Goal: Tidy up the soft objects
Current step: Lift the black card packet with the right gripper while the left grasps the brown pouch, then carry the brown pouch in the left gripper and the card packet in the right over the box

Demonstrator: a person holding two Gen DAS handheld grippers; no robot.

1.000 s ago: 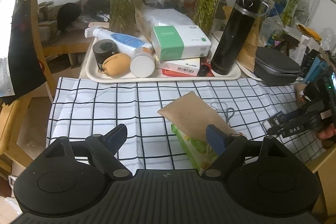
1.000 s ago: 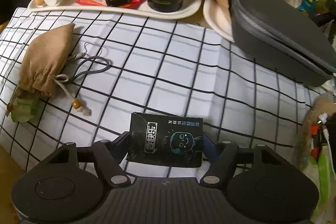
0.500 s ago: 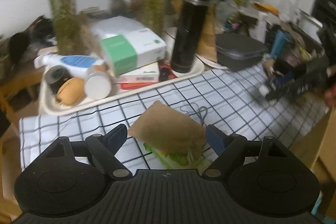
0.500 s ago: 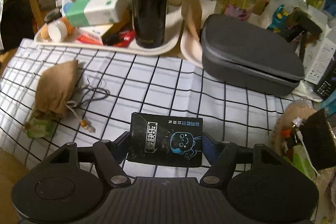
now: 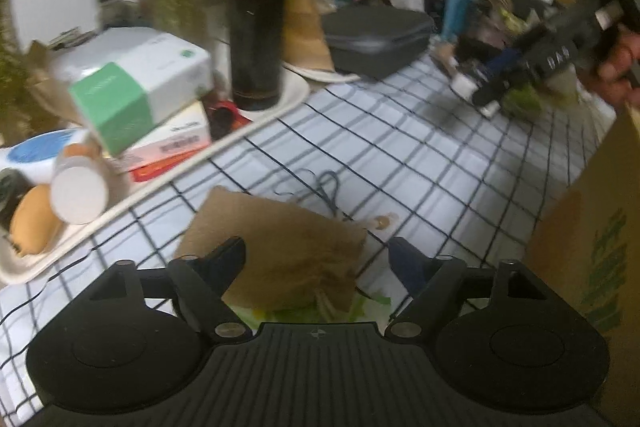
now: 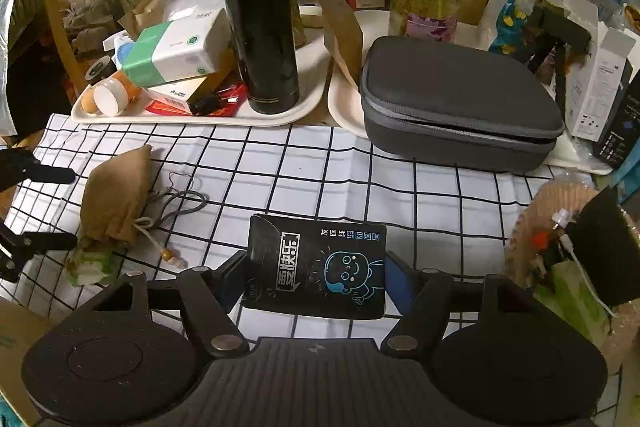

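Note:
A tan drawstring pouch (image 5: pixel 280 247) lies on the checked cloth (image 5: pixel 400 155) on top of a green-and-white packet (image 5: pixel 320 313). My left gripper (image 5: pixel 318 261) is open with a finger on each side of the pouch. In the right wrist view the pouch (image 6: pixel 114 199) lies at the left with the left gripper's fingertips (image 6: pixel 52 241) beside it. My right gripper (image 6: pixel 314 277) is shut on a black soft packet (image 6: pixel 316 265) with a blue cartoon face, held above the cloth (image 6: pixel 360 179).
A cream tray (image 6: pixel 192 117) at the back holds a tall black flask (image 6: pixel 258 15), tissue boxes and bottles. A grey zip case (image 6: pixel 456 99) sits back right. A cardboard box (image 5: pixel 592 247) stands at the table's right front. Plant vases line the back.
My left gripper has swung right and closed in until the pouch sits between its open fingers. My right gripper has lifted and tilted up with the black packet still held.

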